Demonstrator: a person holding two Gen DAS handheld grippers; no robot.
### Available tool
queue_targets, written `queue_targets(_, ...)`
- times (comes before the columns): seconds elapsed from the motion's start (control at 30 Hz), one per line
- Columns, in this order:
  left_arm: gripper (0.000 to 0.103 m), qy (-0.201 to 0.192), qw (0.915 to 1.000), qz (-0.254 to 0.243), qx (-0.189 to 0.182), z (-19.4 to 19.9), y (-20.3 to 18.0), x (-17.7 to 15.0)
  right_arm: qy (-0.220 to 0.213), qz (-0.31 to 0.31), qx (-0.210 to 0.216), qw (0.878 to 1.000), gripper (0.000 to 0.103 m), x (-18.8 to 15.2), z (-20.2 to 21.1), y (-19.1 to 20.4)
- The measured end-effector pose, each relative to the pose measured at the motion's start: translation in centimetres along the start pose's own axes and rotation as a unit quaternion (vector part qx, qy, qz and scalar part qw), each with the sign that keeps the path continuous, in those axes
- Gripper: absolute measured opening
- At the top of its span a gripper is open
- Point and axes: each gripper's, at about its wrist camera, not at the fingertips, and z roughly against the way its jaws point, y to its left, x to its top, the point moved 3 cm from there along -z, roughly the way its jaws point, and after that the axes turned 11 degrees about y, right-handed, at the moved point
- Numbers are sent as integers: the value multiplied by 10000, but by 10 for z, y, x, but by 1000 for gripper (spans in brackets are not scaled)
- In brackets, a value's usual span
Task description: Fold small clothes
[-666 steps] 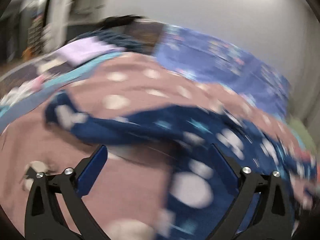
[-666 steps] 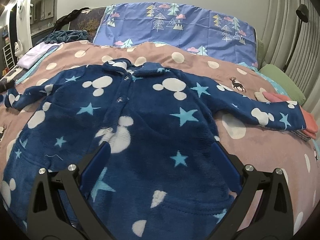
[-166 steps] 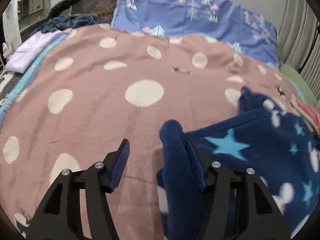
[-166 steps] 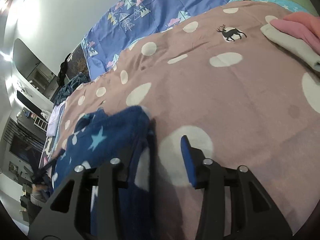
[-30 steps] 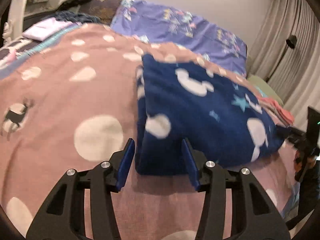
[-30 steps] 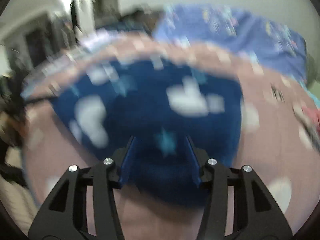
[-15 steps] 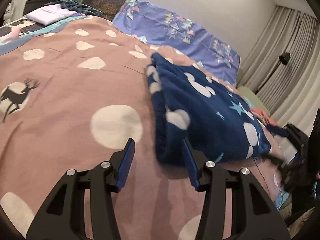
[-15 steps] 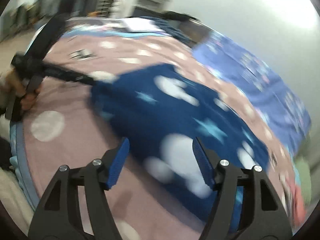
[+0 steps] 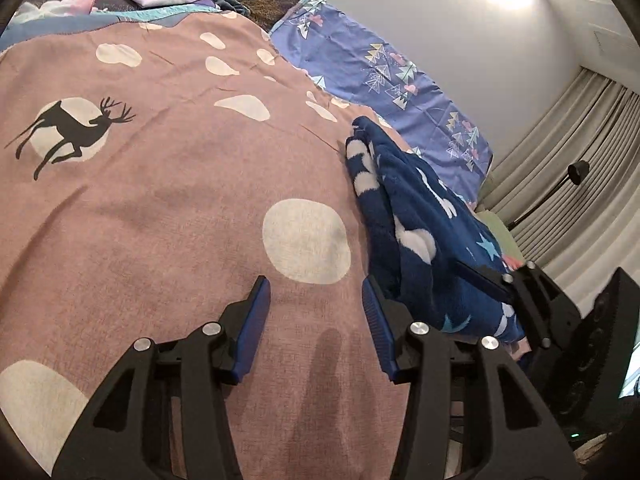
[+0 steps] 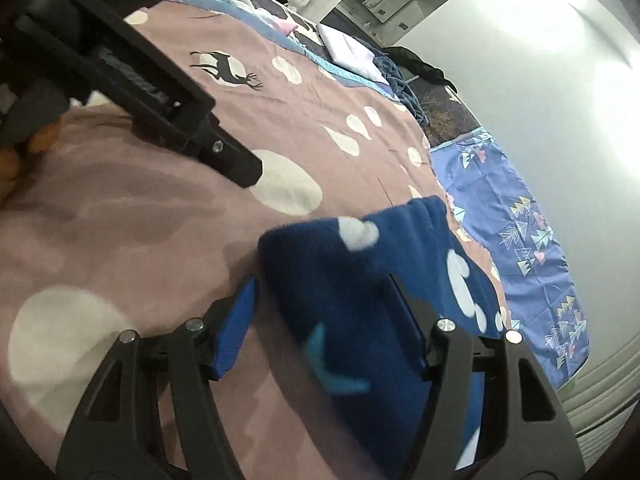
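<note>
Folded navy fleece garment (image 9: 420, 216) lying on a pink dotted bedspread (image 9: 180, 184). Left tongs (image 9: 316, 320) wide, empty, just beside its edge; right tongs (image 10: 320, 320) wide, straddling a corner. Risk: closing and pulling could drag the thick, springy fleece open. Behind: blue tree-print sheet (image 9: 384, 76), grey wall, curtains (image 9: 580, 184)

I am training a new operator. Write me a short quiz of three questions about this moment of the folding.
1. True or false: the left gripper has its jaws shut on the navy garment.
2. Which animal is printed on the pink blanket? A deer, B cat, C fish.
3. Fill in: the garment's corner lies ___ the open jaws of the right gripper.

Key: 1 false, its jaws are open over bare blanket; 2 A; 3 between.
</note>
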Motion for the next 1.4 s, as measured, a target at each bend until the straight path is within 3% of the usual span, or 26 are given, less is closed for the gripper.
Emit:
queue_targets(0.03, 49, -2, 10000, 35, -56, 1, 2, 0, -26, 5, -25, 10000, 65, 2, -2, 1)
queue_targets(0.07, 49, -1, 9999, 81, -114, 1, 4, 1, -85, 26, -46, 9999, 50, 5, -4, 4)
queue_targets(0.1, 49, 2, 9998, 115, -140, 2, 5, 1, -109, 58, -9, 9999, 23, 6, -8, 5)
queue_targets(0.2, 49, -180, 9997, 79, -147, 11, 1, 16, -211, 218, 225, 9993, 17, 8, -7, 11)
queue_targets(0.33, 49, -308, 9987, -387, -119, 9, -16, 60, -266, 7, 528, 9983, 16, 5, -7, -2)
queue_targets(0.4, 50, -91, 9980, -554, -299, -13, -24, 89, -280, -75, 575, 9979, 16, 5, -8, -5)
queue_targets(0.5, 59, 416, 9943, -601, -775, -56, -30, 117, -294, -119, 487, 9983, 16, 6, -7, -4)
queue_targets(0.57, 68, 784, 9905, -484, -1024, -89, -32, 130, -293, -203, 508, 9981, 16, 6, -5, -4)
queue_targets(0.63, 68, 1148, 9836, -248, -1371, -120, -31, 139, -289, -350, 617, 9971, 16, 8, -5, -9)
queue_targets(0.7, 60, 1095, 9829, -21, -1478, -141, -30, 153, -271, -470, 713, 9960, 15, 10, -3, -13)
queue_targets(0.73, 32, 1079, 9810, 27, -1611, -143, -32, 157, -271, -502, 716, 9958, 15, 11, -1, -14)
queue_targets(0.77, 23, 1079, 9761, 157, -1878, -142, -34, 164, -300, -543, 699, 9956, 14, 13, 3, -16)
queue_targets(0.83, 20, 685, 9745, -71, -2134, -124, -42, 174, -432, -644, 711, 9944, 14, 16, 13, -24)
queue_targets(0.93, 20, 563, 9829, -418, -1701, -123, -42, 170, -447, -680, 1112, 9905, 8, 18, 16, -23)
queue_targets(1.0, 20, 841, 9893, -364, -1134, -149, -26, 154, -330, -530, 980, 9932, 8, 15, 7, -8)
queue_targets(1.07, 21, 738, 9855, -112, -1523, -141, -18, 156, -243, -413, 829, 9954, 8, 11, -1, 2)
queue_targets(1.13, 25, 640, 9859, -219, -1528, -136, -19, 154, -305, -487, 772, 9954, 10, 9, 5, -2)
queue_targets(1.27, 37, 711, 9835, -47, -1661, -138, -15, 154, -244, -477, 454, 9975, 34, 0, 11, -9)
queue_targets(1.4, 49, 801, 9826, -234, -1660, -136, -20, 149, 34, -376, 296, 9988, 48, -12, 0, -8)
